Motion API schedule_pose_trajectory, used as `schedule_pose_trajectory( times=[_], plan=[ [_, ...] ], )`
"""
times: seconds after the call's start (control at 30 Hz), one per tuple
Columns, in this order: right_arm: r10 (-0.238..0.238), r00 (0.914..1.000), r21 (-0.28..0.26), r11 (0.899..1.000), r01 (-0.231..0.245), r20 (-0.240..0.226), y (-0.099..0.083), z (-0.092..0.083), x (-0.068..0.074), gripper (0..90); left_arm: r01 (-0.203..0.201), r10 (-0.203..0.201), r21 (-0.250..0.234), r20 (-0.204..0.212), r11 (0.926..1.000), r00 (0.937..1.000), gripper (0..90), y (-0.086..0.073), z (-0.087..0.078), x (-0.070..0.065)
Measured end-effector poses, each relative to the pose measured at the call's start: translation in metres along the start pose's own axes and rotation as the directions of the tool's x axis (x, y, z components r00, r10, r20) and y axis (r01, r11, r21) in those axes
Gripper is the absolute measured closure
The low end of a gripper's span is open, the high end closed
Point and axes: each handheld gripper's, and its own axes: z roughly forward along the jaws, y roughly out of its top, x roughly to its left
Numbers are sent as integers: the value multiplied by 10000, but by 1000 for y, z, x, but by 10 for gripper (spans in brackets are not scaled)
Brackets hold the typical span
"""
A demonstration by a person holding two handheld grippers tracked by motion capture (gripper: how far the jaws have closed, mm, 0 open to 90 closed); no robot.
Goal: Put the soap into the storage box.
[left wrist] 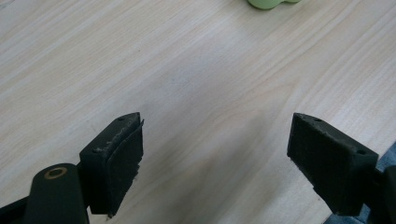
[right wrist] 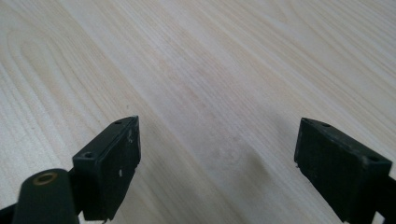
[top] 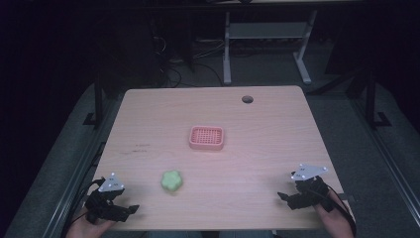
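A small green flower-shaped lump [top: 171, 181] lies on the wooden table [top: 148, 124], left of the middle and near the front; its lower edge shows at the top of the left gripper view [left wrist: 273, 3]. A pink ribbed tray [top: 206, 138] sits at the table's centre. My left gripper [top: 130, 210] rests at the front left corner, open, with nothing between its jaws [left wrist: 217, 154]. My right gripper [top: 285, 197] rests at the front right, also open and empty [right wrist: 218, 158]. Both are well apart from the lump and the tray.
A round cable hole [top: 247, 99] sits near the table's far right edge. Behind the table stand a white desk frame [top: 262, 39] and loose cables on a dark floor. Grey strips run along both sides of the table.
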Motion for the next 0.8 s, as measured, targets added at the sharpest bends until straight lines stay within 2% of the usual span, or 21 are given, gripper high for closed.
schedule_pose_trajectory(
  times=[0.07,0.13,0.27,0.37,0.53,0.67,0.8],
  plan=[
    [10,10000,-13,10000,-10,-26,0,0,0,140,-10,10,2,46,10000,10000,177,1,0,-1],
    [-8,10000,-36,10000,8,11,0,0,1,140,-187,186,130,82,9997,9998,176,4,2,-5],
    [21,10000,-56,10000,-21,17,0,-1,1,140,-205,203,141,129,9997,9997,174,9,3,-9],
    [79,10000,-96,9999,-79,-8,-1,-1,1,140,-422,417,205,249,9989,9988,174,17,4,-12],
    [122,9999,-139,9998,-122,-9,-2,-1,1,140,-512,502,265,348,9983,9981,172,26,7,-16],
    [69,10000,-197,9998,-70,-32,-2,-1,0,140,-746,726,486,419,9960,9965,172,36,10,-18],
    [192,9997,-84,9998,-193,-132,-1,0,2,140,-818,793,540,471,9952,9957,172,42,11,-19]
  ],
)
